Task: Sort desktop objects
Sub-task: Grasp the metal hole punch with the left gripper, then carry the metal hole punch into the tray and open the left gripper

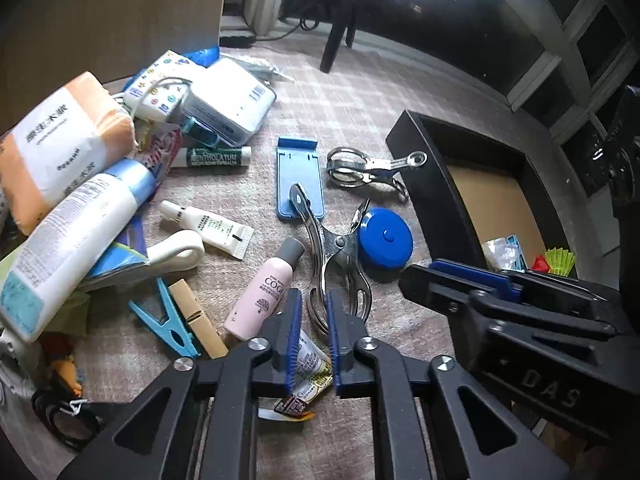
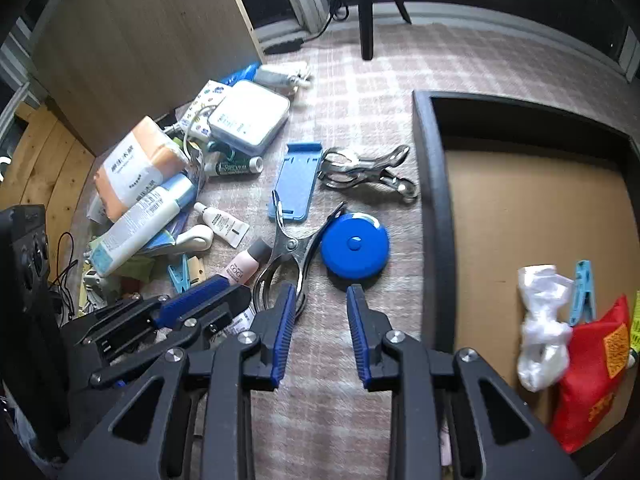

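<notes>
Left gripper [image 1: 313,312] narrowly open over clamp [image 1: 338,264] and tube [image 1: 310,364], holding nothing; could pinch both together. Right gripper [image 2: 321,312] wide open, empty, near tape [image 2: 355,245]; could nudge it away

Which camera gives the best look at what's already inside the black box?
The right wrist view. It looks down into the box, showing a white bag, blue peg and red pouch on its brown floor. In the left wrist view, the right gripper hides most of that; only scraps show.
</notes>
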`<state>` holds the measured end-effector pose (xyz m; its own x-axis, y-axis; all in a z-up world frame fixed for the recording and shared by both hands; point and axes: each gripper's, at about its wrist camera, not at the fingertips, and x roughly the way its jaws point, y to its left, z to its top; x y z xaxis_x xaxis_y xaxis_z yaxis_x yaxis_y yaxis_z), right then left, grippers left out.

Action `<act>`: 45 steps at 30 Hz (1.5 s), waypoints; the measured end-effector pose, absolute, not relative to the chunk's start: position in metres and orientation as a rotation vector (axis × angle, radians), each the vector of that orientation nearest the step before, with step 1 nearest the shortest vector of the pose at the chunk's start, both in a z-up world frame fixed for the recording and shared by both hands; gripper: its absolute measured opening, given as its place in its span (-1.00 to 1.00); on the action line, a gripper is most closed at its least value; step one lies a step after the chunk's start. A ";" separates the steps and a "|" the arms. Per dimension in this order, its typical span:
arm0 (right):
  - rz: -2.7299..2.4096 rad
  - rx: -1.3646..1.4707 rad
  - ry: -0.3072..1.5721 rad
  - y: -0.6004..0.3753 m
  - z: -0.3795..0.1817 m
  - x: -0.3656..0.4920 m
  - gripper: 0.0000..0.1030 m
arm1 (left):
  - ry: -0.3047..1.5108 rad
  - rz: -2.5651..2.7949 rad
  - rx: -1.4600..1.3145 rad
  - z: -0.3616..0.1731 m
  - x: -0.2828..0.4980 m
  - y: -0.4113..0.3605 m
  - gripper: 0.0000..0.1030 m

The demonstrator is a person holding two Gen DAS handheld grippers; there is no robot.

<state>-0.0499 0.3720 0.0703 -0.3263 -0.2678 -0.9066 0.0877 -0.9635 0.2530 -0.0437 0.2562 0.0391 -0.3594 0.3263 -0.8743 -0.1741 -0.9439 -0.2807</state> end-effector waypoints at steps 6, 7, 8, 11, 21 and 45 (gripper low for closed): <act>-2.342 1.712 -0.284 0.368 0.058 -0.059 -0.57 | -0.172 2.310 -1.566 0.032 -0.046 0.259 -0.83; -2.334 1.721 -0.282 0.366 0.056 -0.061 -0.58 | -0.166 2.300 -1.568 0.031 -0.047 0.260 -0.83; -2.325 1.731 -0.282 0.363 0.054 -0.062 -0.61 | -0.160 2.297 -1.571 0.031 -0.048 0.261 -0.84; -2.306 1.750 -0.278 0.358 0.049 -0.066 -0.67 | -0.136 2.280 -1.572 0.028 -0.048 0.263 -0.82; -2.268 1.775 -0.351 0.357 0.039 -0.073 -0.85 | -0.110 2.282 -1.554 0.026 -0.049 0.265 -0.82; -2.474 1.590 -0.302 0.423 0.107 -0.053 -0.86 | -0.109 2.308 -1.376 0.079 -0.044 0.331 -0.83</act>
<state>-0.0527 0.4229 0.1073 -0.4094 -0.2628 -0.8737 0.0450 -0.9623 0.2683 -0.0444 0.3313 0.0789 -0.4019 0.4145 -0.8165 -0.3358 -0.8963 -0.2897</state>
